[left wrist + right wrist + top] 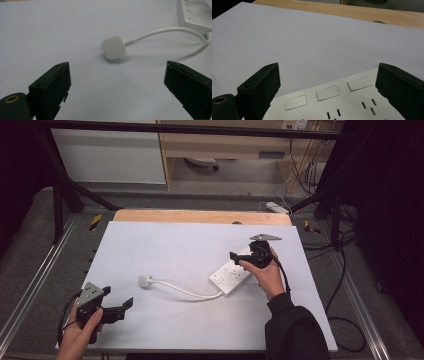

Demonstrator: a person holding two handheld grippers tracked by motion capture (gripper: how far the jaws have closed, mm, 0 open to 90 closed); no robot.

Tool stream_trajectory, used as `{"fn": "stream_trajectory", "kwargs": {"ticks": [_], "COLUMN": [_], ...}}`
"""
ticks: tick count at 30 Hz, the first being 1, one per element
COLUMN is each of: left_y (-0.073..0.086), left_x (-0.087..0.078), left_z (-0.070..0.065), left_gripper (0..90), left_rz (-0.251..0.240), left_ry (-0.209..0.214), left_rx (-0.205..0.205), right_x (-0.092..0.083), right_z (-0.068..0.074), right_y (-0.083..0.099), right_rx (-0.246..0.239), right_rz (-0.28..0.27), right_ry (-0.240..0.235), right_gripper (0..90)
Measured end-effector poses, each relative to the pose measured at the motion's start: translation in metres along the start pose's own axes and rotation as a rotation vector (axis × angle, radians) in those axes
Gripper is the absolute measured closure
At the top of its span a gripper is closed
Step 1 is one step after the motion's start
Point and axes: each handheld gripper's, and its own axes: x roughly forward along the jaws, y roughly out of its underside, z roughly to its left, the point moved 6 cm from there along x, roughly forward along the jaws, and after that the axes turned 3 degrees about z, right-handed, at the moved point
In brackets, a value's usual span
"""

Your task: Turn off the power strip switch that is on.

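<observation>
Right gripper view: right gripper (327, 85) fingers wide apart over the power strip (342, 105) near the counter's (287, 45) right edge; left gripper (117, 85) fingers wide, holding nothing.

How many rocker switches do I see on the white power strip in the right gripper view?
3, in a row along the far edge of the power strip: left switch, middle switch, right switch. More may be hidden outside the frame.

power strip (232, 274) right on table (165, 240), its plug (145, 281) lying left, mid-table.
</observation>
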Motion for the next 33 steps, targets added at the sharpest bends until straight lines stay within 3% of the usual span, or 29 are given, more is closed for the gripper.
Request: {"fn": "stream_trajectory", "kwargs": {"ticks": [11,33], "left_y": [0.000,0.000], "left_x": [0.000,0.000], "left_z": [0.000,0.000], "left_gripper": [6.5,6.5], "left_rz": [-0.004,0.000], "left_ry": [-0.003,-0.004], "left_rx": [-0.003,-0.001], "right_x": [-0.012,-0.062], "right_z": [-0.005,-0.027], "right_y": [-0.005,-0.005], "right_rx": [-0.015,-0.024], "right_rz": [-0.031,-0.123], "right_ry": [0.025,0.053], "right_gripper": [4.5,5.8]}}
